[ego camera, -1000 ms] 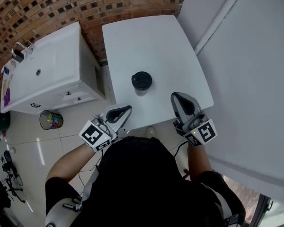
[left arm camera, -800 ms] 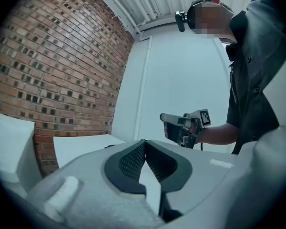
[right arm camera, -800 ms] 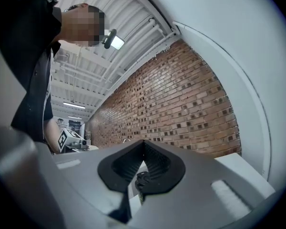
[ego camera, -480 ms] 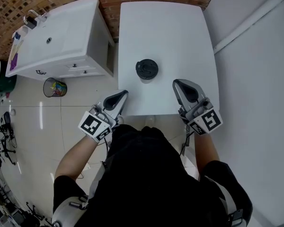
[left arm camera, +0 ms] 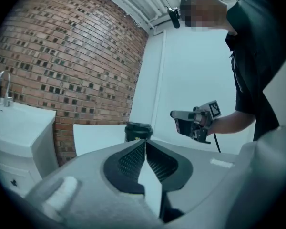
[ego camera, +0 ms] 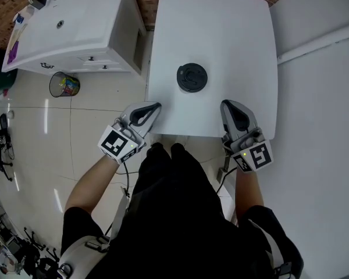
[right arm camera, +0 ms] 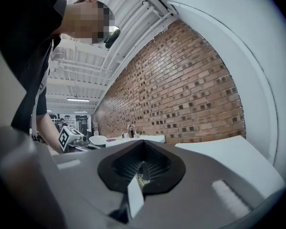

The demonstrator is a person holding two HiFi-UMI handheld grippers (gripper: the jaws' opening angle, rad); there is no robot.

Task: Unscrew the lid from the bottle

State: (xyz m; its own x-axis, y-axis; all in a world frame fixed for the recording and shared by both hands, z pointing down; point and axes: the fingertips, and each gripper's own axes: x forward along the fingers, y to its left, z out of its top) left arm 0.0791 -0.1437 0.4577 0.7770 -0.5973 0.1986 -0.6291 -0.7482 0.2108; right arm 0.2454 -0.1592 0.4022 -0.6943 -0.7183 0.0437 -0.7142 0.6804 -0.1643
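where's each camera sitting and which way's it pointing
Head view: on the head, steeply down at white rectangular table, black-lidded bottle; shows both forearms, left gripper, right gripper.
Left gripper view: on left gripper, along shut jaws toward bottle; shows right gripper.
Right gripper view: on right gripper, toward red brick wall; shows left gripper.
Shared: bottle in head and left gripper views.

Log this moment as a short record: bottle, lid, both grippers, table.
bottle: dark, upright on the white table
lid: black, on the bottle, untouched
left gripper: jaws shut, empty, at the table's near edge, apart from the bottle
right gripper: jaws shut, empty, near the table's near right corner, apart from the bottle
surroundings: white sink cabinet left of the table, brick wall behind
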